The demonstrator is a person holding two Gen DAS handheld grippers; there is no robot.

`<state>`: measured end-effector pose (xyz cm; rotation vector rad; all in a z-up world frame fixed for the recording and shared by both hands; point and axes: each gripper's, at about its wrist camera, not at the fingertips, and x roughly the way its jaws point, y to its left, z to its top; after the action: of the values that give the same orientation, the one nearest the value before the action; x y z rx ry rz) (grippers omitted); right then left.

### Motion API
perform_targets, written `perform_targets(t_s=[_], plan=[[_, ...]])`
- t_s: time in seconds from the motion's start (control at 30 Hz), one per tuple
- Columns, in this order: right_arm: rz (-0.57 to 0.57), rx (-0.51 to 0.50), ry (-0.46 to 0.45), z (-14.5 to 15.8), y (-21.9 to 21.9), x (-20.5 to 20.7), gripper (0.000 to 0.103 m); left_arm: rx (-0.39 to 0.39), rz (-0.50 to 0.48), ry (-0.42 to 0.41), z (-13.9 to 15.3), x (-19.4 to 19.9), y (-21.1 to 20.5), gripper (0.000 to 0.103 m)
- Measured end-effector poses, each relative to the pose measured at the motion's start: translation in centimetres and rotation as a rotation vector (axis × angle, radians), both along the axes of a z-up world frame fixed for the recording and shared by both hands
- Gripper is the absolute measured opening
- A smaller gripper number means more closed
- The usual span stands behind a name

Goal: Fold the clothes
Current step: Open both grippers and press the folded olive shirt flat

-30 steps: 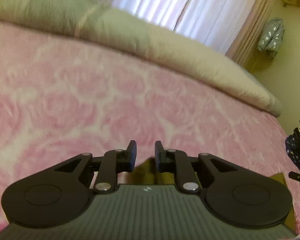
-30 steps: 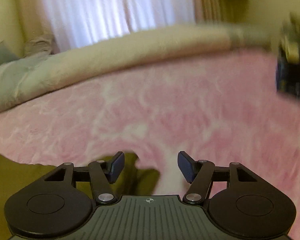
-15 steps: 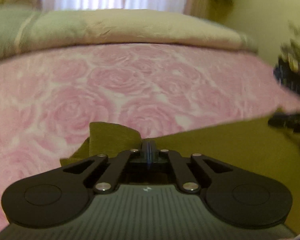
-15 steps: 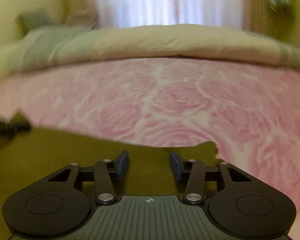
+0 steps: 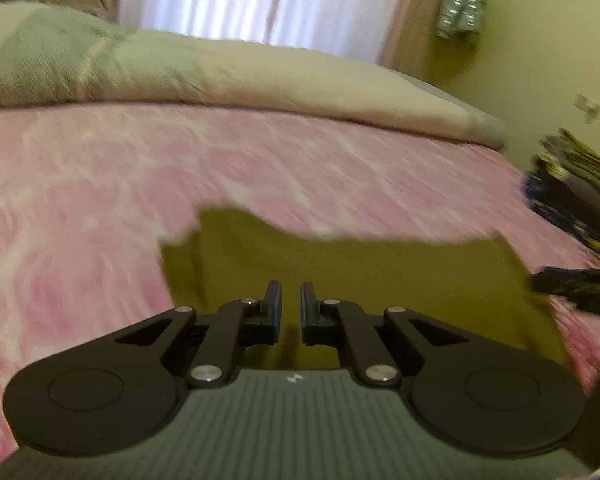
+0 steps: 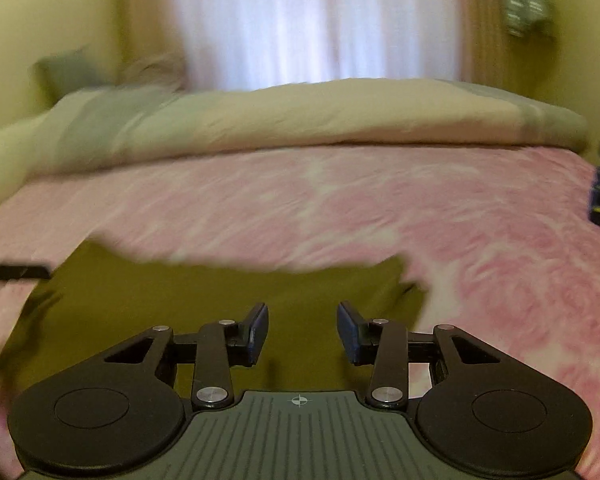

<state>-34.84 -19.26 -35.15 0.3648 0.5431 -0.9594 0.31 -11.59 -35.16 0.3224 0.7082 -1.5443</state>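
An olive-green garment (image 5: 364, 264) lies spread flat on the pink rose-patterned bedspread (image 5: 100, 184). It also shows in the right wrist view (image 6: 204, 296). My left gripper (image 5: 290, 306) hovers over the garment's near part with its jaws a little apart and nothing between them. My right gripper (image 6: 302, 330) is open and empty above the garment's near right part. The other gripper's black tip shows at the right edge of the left wrist view (image 5: 576, 286) and at the left edge of the right wrist view (image 6: 12, 272).
A beige and grey duvet (image 5: 260, 72) is bunched along the far side of the bed. A stack of dark folded clothes (image 5: 572, 196) sits at the bed's right edge. White curtains (image 6: 320, 20) hang behind. Both views are motion-blurred.
The left gripper, shut half a second ago, has opened a little and let the garment go. The right jaws have opened wider. The garment now lies flat in front of both grippers.
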Motion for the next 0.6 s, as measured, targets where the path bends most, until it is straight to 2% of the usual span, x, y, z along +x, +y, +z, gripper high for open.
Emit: perform_targets(t_s=[0.07,0.17,0.23,0.4,0.5,0.6], plan=[[0.036,0.004,0.076,-1.5,2.6,0.5,0.042,0.023,-0.011,0.001,-0.9,-1.2,2.2,0.009],[0.014,0.036,0.177,-4.3,4.4,-0.1,0.042,0.106,0.059,-0.044,-3.3,-1.4,4.2,0.010],[-0.011,0.041,0.135,-4.3,4.6,-1.6,0.042,0.091,0.097,-0.018,-3.2,-0.4,5.4,0.009],[-0.083,0.054,0.107,-2.2,4.6,-3.6,0.042,0.077,0.169,-0.004,-1.1,1.1,6.7,0.008],[-0.110,0.048,0.083,-0.9,4.5,-4.1,0.042,0.047,0.122,-0.011,0.3,-0.4,5.0,0.010],[-0.056,-0.011,0.029,0.4,3.9,-1.0,0.042,0.020,0.045,-0.027,1.5,-2.5,2.1,0.010]])
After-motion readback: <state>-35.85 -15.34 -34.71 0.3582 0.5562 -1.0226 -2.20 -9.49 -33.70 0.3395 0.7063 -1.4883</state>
